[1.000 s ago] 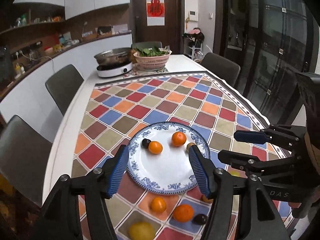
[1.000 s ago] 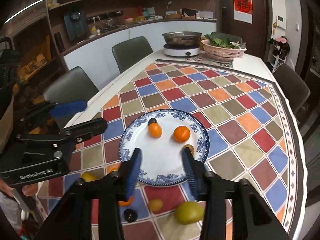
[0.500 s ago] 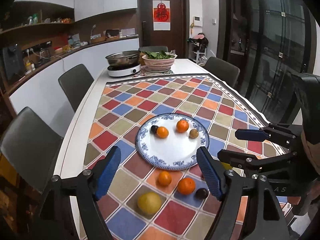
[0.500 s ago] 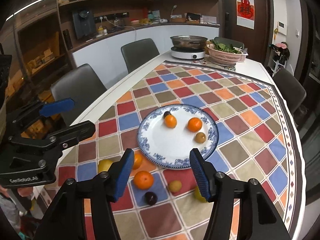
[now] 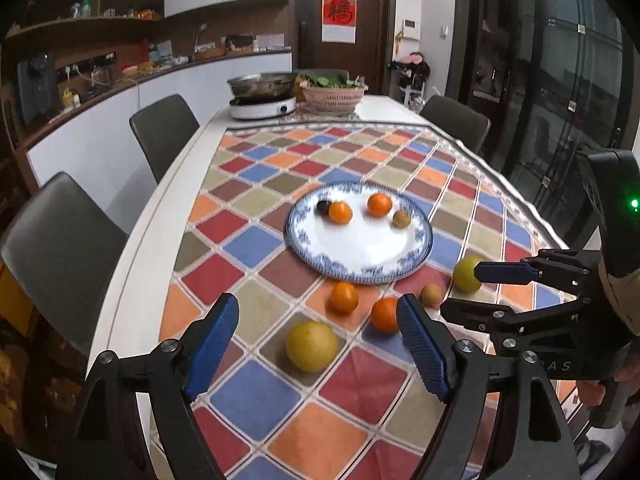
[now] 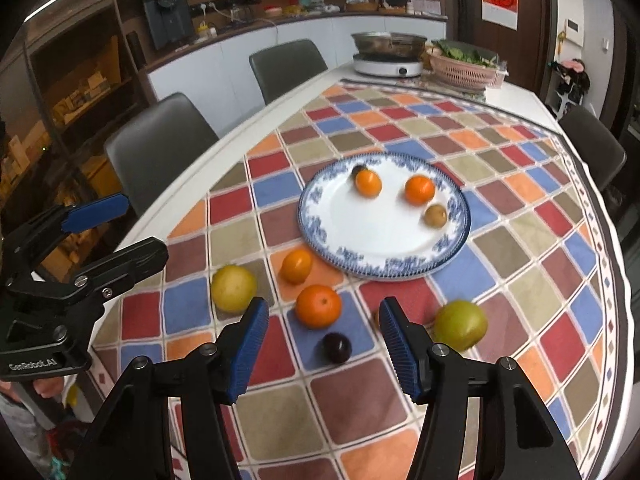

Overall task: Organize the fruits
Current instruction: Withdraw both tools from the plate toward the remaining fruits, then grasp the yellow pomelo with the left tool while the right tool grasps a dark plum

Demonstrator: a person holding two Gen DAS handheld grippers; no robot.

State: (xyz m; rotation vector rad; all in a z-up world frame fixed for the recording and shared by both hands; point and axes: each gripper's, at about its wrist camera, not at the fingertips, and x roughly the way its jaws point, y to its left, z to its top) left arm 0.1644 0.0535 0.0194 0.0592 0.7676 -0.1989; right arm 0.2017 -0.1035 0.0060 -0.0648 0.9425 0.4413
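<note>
Both grippers, left (image 5: 316, 352) and right (image 6: 320, 344), pulled back from the round plate (image 6: 320, 216), jaws empty, opening.

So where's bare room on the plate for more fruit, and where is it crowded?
The near half of the plate is bare white, bordered by its blue rim. Its far side is taken by two oranges, a dark fruit and a brown fruit. The cloth just before the plate is crowded with loose fruit, such as an orange.
</note>
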